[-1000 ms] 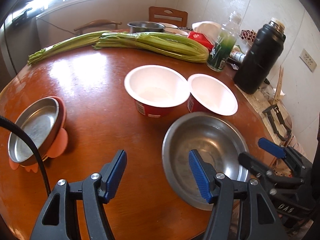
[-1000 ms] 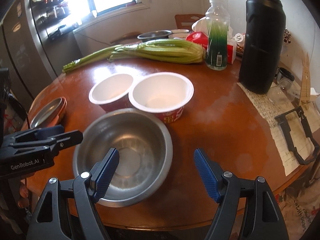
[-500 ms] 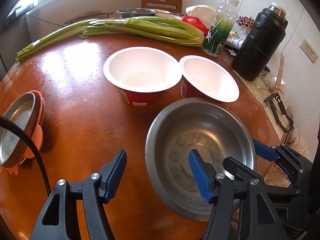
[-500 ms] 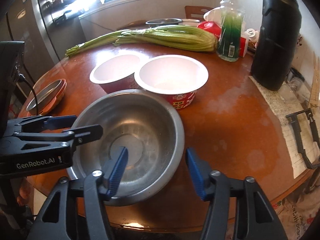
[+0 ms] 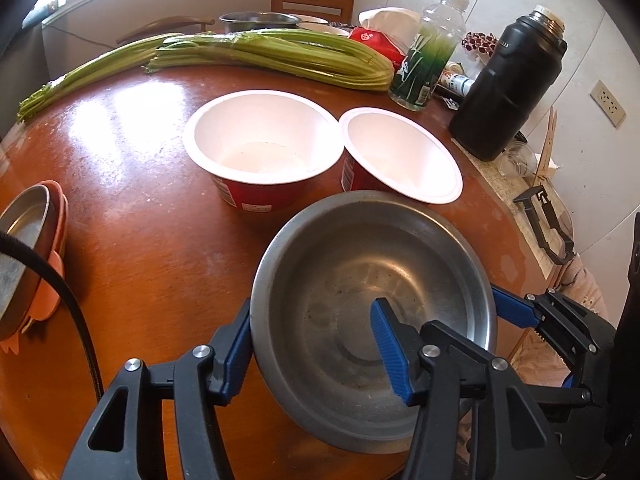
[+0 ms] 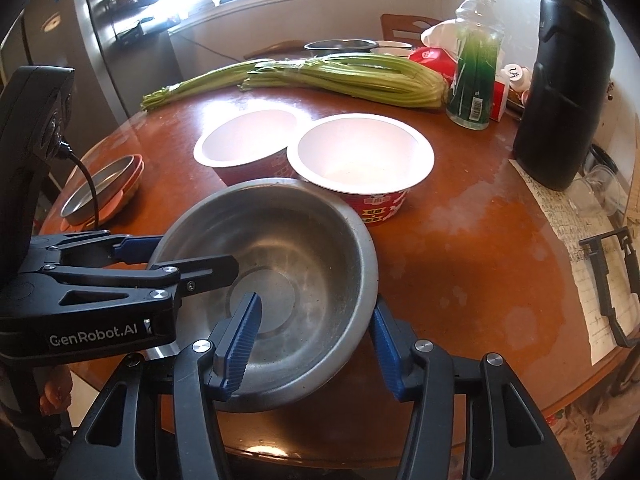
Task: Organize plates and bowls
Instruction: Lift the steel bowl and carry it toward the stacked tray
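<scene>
A steel bowl (image 5: 360, 280) (image 6: 288, 256) sits near the table's front edge. My left gripper (image 5: 312, 344) straddles its left rim, one finger outside and one inside, jaws still apart. My right gripper (image 6: 316, 332) straddles its right rim the same way, also open. Two white paper bowls with red sides (image 5: 260, 148) (image 5: 400, 156) stand just behind the steel bowl, also in the right wrist view (image 6: 248, 140) (image 6: 360, 156). A steel plate on an orange plate (image 5: 24, 248) (image 6: 104, 192) lies at the table's left edge.
Celery stalks (image 5: 260, 56) lie across the back of the round wooden table (image 5: 140, 208). A green-filled bottle (image 5: 428, 64), a black thermos (image 5: 508, 88) and a red box stand at the back right. A black clamp (image 6: 612, 280) lies on paper at the right edge.
Both grippers moved forward onto the steel bowl and their jaws narrowed around its opposite rims. The bowl appears tilted slightly compared with before.
</scene>
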`<act>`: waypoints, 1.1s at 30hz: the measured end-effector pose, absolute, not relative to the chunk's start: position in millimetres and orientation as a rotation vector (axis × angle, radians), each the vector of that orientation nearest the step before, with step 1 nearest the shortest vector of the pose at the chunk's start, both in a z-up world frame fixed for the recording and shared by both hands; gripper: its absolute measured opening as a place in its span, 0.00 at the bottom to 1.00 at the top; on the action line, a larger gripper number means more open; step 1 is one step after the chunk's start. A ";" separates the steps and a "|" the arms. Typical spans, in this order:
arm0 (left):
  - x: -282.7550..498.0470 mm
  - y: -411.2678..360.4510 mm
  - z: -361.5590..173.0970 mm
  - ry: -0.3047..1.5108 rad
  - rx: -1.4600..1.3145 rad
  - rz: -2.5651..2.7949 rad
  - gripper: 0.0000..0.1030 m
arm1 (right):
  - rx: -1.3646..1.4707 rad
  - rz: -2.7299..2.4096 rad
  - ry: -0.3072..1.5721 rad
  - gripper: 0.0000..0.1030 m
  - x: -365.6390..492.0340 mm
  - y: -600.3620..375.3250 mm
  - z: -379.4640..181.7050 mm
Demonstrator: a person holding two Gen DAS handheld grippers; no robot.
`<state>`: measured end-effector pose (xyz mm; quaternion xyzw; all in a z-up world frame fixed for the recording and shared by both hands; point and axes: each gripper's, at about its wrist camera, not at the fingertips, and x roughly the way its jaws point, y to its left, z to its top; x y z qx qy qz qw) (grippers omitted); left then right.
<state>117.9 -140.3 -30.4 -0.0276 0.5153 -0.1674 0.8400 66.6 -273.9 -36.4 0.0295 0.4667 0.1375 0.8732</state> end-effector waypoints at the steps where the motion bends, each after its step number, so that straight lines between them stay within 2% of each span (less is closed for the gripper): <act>1: 117.3 -139.0 -29.4 1.088 -0.061 -0.352 0.55 | 0.058 0.288 0.972 0.54 66.3 -273.1 -35.6; 19: 93.9 -82.4 -8.5 1.032 -0.098 -0.238 0.55 | 0.023 0.411 0.926 0.54 60.8 -218.8 -10.7; 33: 85.2 -51.5 -21.5 1.054 -0.126 -0.202 0.55 | -0.010 0.446 0.956 0.54 62.3 -189.1 -19.7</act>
